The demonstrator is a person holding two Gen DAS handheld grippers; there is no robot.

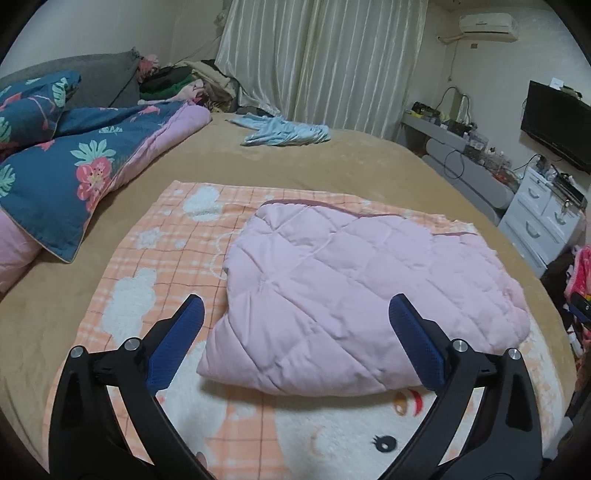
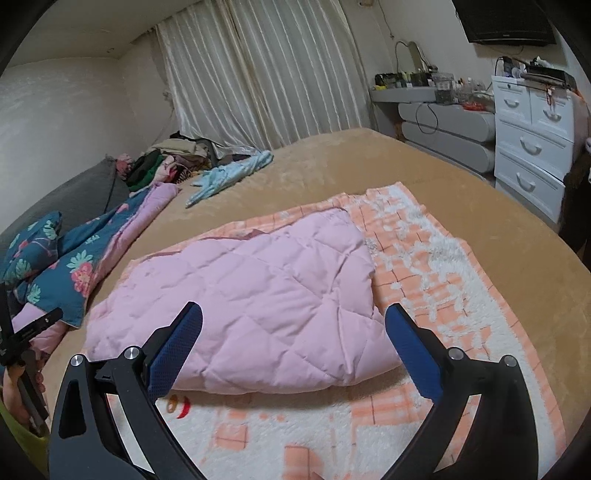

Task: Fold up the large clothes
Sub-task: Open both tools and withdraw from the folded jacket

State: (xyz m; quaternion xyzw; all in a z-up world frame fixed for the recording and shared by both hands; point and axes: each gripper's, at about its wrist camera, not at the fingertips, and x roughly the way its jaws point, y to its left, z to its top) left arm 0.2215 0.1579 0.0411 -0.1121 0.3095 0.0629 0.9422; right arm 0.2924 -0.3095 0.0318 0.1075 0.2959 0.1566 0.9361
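While both grippers hover spread and empty, I see the folded pink quilted garment (image 1: 354,295) lying on the checked blanket (image 1: 155,258), straight ahead of the left gripper (image 1: 295,328) and slightly left of the right gripper (image 2: 293,332), long axis crosswise.

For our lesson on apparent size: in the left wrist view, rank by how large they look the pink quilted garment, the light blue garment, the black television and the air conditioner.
1. pink quilted garment, nearest the camera
2. light blue garment
3. black television, similar; ranking unsure
4. air conditioner
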